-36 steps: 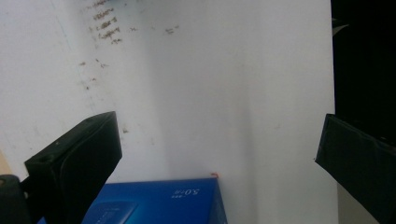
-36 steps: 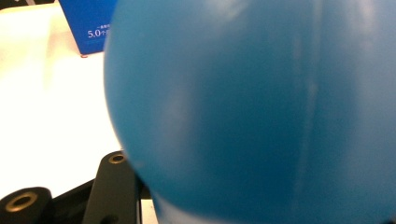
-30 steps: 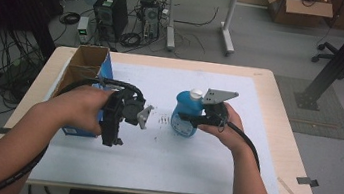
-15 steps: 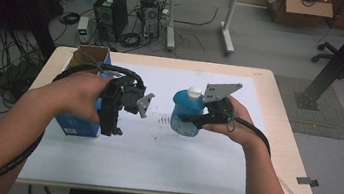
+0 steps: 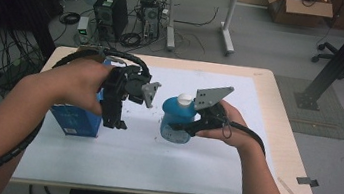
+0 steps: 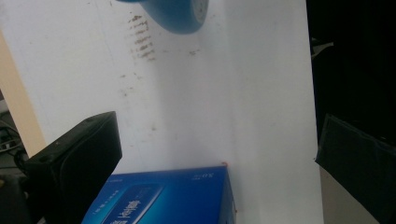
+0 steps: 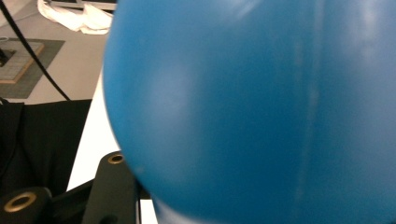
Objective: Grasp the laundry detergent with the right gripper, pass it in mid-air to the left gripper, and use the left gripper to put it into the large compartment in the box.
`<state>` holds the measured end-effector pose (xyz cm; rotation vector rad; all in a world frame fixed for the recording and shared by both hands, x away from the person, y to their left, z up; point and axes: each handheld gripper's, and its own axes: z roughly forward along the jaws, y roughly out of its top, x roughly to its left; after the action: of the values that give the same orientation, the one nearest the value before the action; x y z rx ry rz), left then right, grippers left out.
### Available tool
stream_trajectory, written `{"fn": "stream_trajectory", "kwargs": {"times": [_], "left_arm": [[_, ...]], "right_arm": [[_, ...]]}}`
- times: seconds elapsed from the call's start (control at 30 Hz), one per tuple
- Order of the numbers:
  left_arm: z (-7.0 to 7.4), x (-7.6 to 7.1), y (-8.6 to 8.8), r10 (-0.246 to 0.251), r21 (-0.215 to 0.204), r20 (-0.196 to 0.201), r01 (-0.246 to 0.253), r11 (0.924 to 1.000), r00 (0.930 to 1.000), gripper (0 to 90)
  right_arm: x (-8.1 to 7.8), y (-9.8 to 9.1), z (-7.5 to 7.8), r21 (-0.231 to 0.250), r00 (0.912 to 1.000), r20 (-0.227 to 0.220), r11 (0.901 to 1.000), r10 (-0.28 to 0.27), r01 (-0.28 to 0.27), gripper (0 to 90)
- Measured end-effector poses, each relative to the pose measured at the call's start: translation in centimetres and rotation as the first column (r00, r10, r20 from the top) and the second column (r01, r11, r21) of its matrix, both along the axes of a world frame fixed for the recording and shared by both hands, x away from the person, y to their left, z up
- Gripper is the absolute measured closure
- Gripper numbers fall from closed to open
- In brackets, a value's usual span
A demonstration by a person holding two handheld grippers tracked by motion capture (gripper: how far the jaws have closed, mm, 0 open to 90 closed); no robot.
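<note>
A round blue bottle (image 5: 176,120) with a white cap hangs above the white sheet, gripped from its right side by my right gripper (image 5: 187,127), which is shut on it. In the right gripper view the bottle's blue wall (image 7: 257,107) sits right against the camera, over one black jaw at the lower left. My left gripper (image 5: 114,119) points down beside a blue carton (image 5: 75,123) at the table's left, its jaws open. In the left gripper view its jaws (image 6: 215,135) stand wide apart over the carton's top (image 6: 163,198) with nothing held. The bottle's base (image 6: 175,14) shows at the top edge.
A white sheet (image 5: 161,166) covers most of the wooden table (image 5: 280,136). Brown smudges (image 6: 142,42) mark the sheet near the bottle. Behind the table, computer towers (image 5: 110,13) and cables lie on the floor. A black post (image 5: 342,54) stands at the right.
Both hands have risen above the table. The bottle has come up with the right gripper and drifted slightly left. The left gripper has lifted beside the carton.
</note>
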<state>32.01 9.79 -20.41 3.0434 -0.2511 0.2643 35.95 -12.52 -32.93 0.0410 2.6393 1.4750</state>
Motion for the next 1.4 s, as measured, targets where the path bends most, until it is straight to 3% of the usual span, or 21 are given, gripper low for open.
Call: {"fn": "stream_trajectory", "kwargs": {"times": [0.23,0.7,1.03,1.4], "left_arm": [[1.0,0.6,-0.1,0.021,-0.009,-0.013,-0.021,0.9997,0.9997,0.4],[1.1,1.1,-0.7,0.024,-0.001,-0.033,-0.024,0.9997,0.9992,0.4],[0.3,1.3,-1.6,0.034,0.007,-0.083,-0.034,0.9994,0.9960,0.4],[-0.6,1.3,-2.6,0.036,0.031,-0.091,-0.034,0.9990,0.9952,0.4]], "right_arm": [[-0.5,1.1,-0.3,0.005,0.9994,0.004,0.9994,0.033,-0.033,45.7],[-1.0,3.3,-0.9,0.017,0.9963,0.008,0.9961,0.086,-0.086,45.6],[-1.0,4.5,-1.3,0.030,0.9939,0.007,0.9934,0.110,-0.110,45.6],[-1.1,5.6,-1.8,0.034,0.9917,0.001,0.9911,0.129,-0.129,45.6]]}}
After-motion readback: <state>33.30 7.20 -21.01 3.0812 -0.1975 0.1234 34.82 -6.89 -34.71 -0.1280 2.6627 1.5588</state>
